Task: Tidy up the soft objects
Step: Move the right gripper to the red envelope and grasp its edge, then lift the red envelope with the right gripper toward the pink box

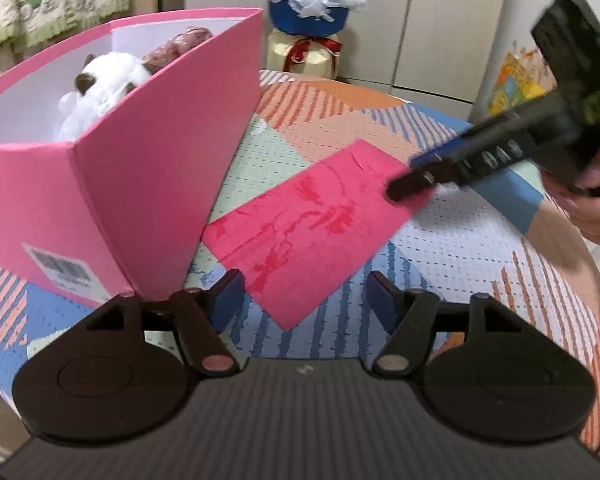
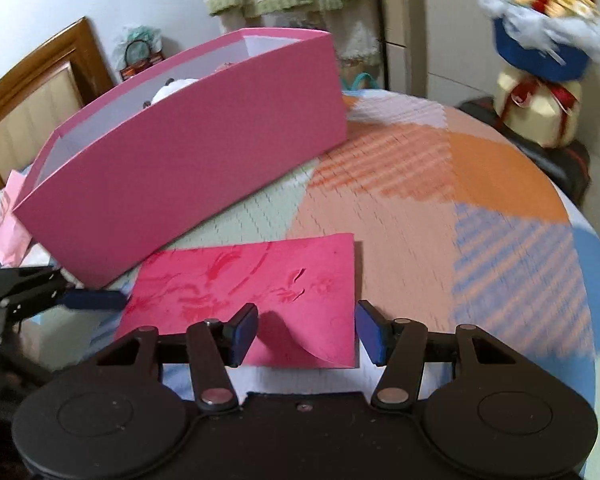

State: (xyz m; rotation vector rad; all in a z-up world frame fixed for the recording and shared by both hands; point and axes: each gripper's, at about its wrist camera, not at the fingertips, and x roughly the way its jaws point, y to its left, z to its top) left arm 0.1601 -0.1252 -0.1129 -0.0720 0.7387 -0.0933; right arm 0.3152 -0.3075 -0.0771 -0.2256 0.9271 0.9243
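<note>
A flat red felt sheet (image 1: 308,224) with a darker pattern lies on the patchwork tablecloth beside a pink box (image 1: 148,168). The box holds a white plush toy (image 1: 108,80) and a brown soft item (image 1: 180,46). My left gripper (image 1: 304,296) is open, low over the sheet's near corner. My right gripper (image 2: 306,334) is open at the sheet's (image 2: 252,288) opposite edge, where a corner curls up between the jaws. The right gripper also shows in the left wrist view (image 1: 416,178), tips touching the sheet. The left gripper shows in the right wrist view (image 2: 96,298). The box (image 2: 188,160) stands behind the sheet.
A round table (image 2: 500,184) with a patterned cloth carries everything. A bouquet in blue wrap (image 1: 312,4) on a cream base stands behind the table. A wooden chair (image 2: 32,92) is at the far left. A pink bag (image 2: 8,224) lies by the box's end.
</note>
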